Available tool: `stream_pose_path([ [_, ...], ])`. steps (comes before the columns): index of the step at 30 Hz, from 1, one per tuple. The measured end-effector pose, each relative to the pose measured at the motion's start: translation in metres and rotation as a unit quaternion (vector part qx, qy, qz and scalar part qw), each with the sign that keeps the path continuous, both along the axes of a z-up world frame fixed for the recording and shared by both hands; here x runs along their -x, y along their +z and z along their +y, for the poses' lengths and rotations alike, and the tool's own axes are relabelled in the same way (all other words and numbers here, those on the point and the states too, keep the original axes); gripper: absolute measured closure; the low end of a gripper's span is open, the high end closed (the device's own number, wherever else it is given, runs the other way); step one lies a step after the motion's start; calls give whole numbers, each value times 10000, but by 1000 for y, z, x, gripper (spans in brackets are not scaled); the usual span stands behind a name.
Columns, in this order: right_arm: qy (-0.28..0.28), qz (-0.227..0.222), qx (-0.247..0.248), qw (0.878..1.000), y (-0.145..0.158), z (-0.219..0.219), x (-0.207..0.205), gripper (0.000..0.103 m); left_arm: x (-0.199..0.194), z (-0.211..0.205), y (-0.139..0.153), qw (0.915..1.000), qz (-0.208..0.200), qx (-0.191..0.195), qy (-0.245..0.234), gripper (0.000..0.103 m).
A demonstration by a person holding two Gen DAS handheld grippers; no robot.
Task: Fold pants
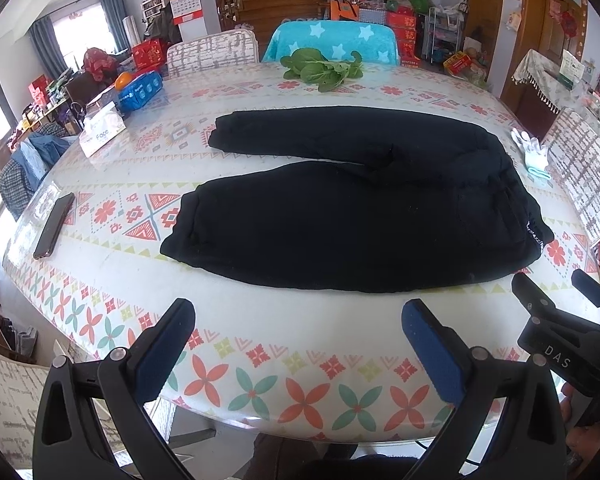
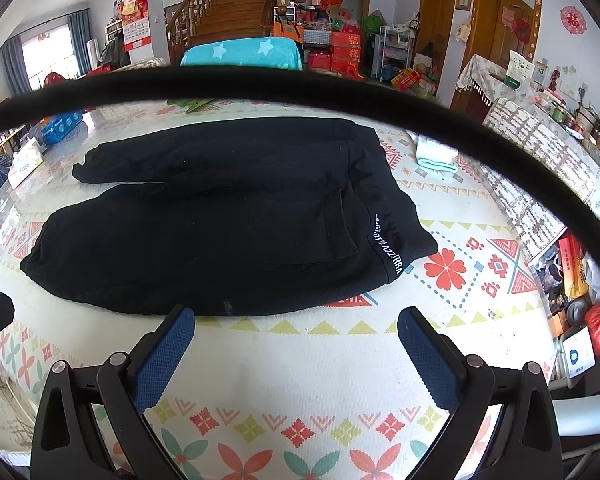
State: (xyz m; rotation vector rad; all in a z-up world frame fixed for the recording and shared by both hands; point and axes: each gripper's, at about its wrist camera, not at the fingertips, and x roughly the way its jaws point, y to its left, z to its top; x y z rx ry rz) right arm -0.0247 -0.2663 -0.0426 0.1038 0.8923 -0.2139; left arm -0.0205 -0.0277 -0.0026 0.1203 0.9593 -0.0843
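Black pants (image 1: 340, 216) lie flat on the patterned table (image 1: 260, 364), legs spread apart and pointing left, waistband with white lettering at the right. They also show in the right wrist view (image 2: 220, 224). My left gripper (image 1: 298, 320) is open and empty, hovering above the table's near edge, short of the near leg. My right gripper (image 2: 296, 328) is open and empty, just short of the pants' near edge by the waist. It also shows at the right of the left wrist view (image 1: 556, 284).
A phone (image 1: 55, 225) lies at the table's left. A tissue box (image 1: 102, 130) and blue pack (image 1: 140, 92) stand far left. Green leaves (image 1: 320, 68) lie at the back. White gloves (image 1: 534, 154) lie at the right. A black cable (image 2: 300, 84) arcs across the right wrist view.
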Motion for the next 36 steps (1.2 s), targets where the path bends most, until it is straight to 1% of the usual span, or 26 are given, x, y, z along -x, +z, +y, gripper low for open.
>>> stream_pose_path([
  [11,15,7,-31,10000,-1,-5,2,0,1,-2,1,10000,-8,-29,30,0],
  [17,7,-22,-23,10000,2,-9,3,0,-12,6,7,9998,-17,-67,208,0],
  [21,50,-11,-22,10000,3,-10,-2,0,-17,13,8,9994,-35,-201,280,0],
  [29,128,151,-88,9998,0,-8,-24,0,-38,18,5,9993,78,-259,252,0],
  [36,-14,227,-45,9997,10,-23,-51,0,-76,22,4,9994,139,-189,234,0],
])
